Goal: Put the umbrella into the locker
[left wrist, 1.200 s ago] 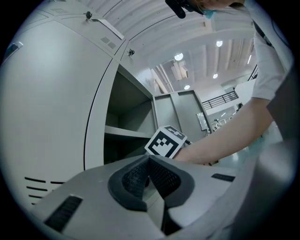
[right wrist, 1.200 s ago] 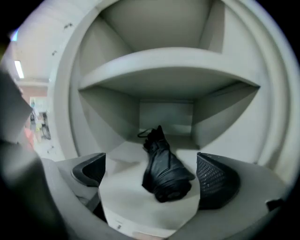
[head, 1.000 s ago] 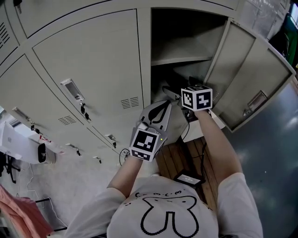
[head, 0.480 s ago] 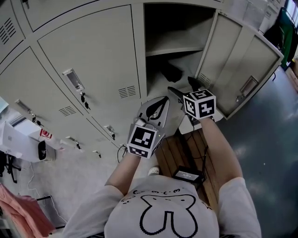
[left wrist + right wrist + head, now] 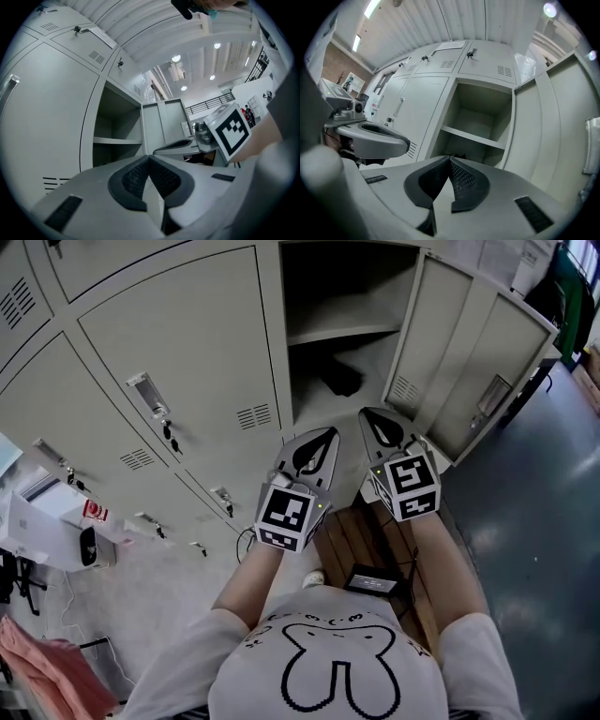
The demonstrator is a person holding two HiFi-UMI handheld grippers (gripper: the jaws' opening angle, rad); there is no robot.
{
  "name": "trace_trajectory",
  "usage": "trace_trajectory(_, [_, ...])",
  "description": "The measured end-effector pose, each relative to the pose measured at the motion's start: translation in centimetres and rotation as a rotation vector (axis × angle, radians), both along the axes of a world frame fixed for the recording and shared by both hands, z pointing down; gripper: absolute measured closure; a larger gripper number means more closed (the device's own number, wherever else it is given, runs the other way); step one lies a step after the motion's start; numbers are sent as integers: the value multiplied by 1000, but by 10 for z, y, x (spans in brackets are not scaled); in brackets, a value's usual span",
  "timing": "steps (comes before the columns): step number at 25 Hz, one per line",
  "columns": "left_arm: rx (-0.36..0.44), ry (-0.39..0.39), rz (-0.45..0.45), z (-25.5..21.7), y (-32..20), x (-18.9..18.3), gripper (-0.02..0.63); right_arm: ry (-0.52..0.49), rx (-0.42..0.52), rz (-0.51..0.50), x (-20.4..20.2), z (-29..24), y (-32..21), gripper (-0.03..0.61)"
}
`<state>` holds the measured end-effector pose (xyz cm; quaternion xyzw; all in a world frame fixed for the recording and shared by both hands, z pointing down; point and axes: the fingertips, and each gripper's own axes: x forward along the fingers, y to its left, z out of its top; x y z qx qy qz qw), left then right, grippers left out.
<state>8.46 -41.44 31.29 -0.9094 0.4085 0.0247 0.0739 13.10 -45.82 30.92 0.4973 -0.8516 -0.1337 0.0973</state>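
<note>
Claws were found pressed together on both sides, with nothing between the pads. The right claw (image 5: pixel 375 423), just right of centre in the head view, had been drawn back out of the locker (image 5: pixel 328 306), where a second earlier it had been held inside the opening with its jaws spread wide. The left claw (image 5: pixel 322 442) was held just beside it, little changed. The open door (image 5: pixel 469 362) was swung out towards the upper right. Below the shelf (image 5: pixel 342 333), in the lower compartment at upper centre, the umbrella (image 5: pixel 339 379) was seen as a small dark bundle lying free of both claws. From this it was judged that the umbrella had been released inside and the task was all but done, with only the withdrawal being completed. Nothing was seen between the claws and the opening. The door alone would have to be dealt with if closing were wanted. To the left, closed locker doors (image 5: pixel 178 352) filled the frame. A white box (image 5: pixel 47 521) was seen at lower left, wooden slats (image 5: pixel 352 540) beneath the claws, a black device (image 5: pixel 372 581) on them, and keys (image 5: pixel 167 437) hung from a latch.
</note>
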Motion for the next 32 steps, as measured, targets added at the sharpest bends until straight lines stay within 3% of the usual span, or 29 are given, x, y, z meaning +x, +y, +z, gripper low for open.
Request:
trace_trajectory(9, [-26, 13, 20, 7, 4, 6, 621, -219, -75, 37, 16, 3, 30, 591])
trace_trajectory(15, [-38, 36, 28, 12, 4, 8, 621, -215, -98, -3, 5, 9, 47, 592])
trace_trajectory(32, [-48, 53, 51, 17, 3, 8, 621, -222, -168, 12, -5, 29, 45, 592])
